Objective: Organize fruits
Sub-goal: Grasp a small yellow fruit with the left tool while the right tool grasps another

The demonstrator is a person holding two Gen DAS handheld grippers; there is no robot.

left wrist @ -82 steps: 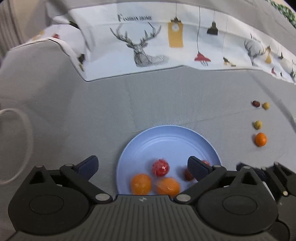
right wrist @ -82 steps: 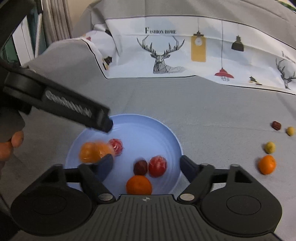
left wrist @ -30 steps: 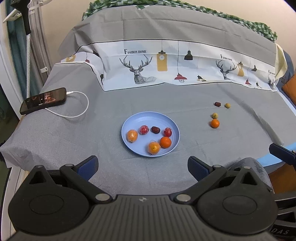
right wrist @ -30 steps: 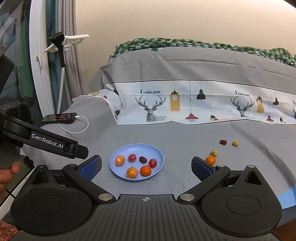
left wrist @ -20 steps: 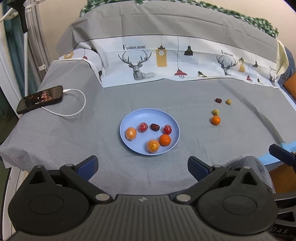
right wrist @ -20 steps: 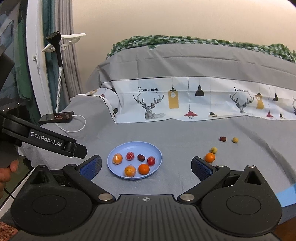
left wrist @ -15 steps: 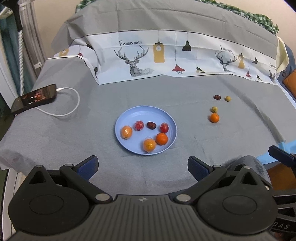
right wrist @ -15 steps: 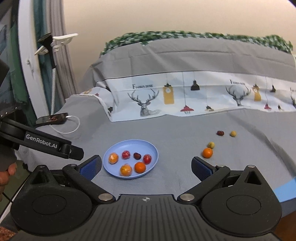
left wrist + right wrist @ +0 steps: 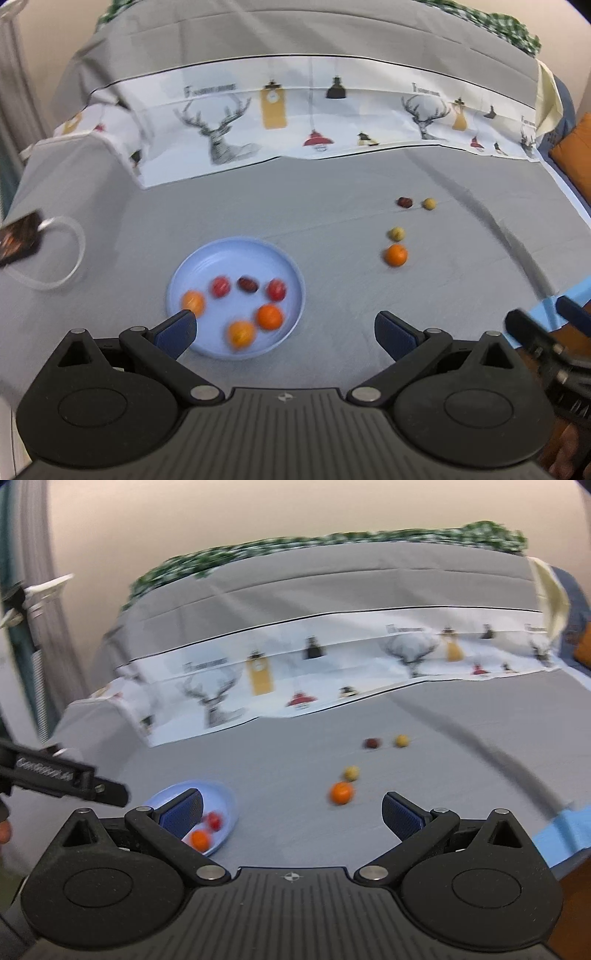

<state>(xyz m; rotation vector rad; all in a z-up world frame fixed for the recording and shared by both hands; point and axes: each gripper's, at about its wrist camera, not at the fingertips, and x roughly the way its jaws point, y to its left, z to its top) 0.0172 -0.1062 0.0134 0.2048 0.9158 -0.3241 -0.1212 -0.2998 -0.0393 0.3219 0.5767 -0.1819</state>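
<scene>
A light blue plate (image 9: 236,251) on the grey cloth holds several small fruits: oranges, red ones and a dark one. Loose on the cloth to its right lie an orange (image 9: 395,255), a yellowish fruit (image 9: 396,233), a dark red fruit (image 9: 404,202) and a yellow fruit (image 9: 429,204). My left gripper (image 9: 284,328) is open and empty, just short of the plate's near edge. My right gripper (image 9: 291,810) is open and empty, facing the loose orange (image 9: 341,792); the plate (image 9: 225,794) shows at its left finger.
A phone (image 9: 16,238) with a white cable (image 9: 70,258) lies at the far left. A white printed cloth with deer (image 9: 295,122) covers the raised back. The cloth's right edge drops off near a blue strip (image 9: 565,823). The left gripper's arm (image 9: 62,773) shows at left.
Both grippers pulled far back from the plate, then came forward again. The left camera now sits nearer the plate; the right one has swung right toward the loose fruits. Both stay open.
</scene>
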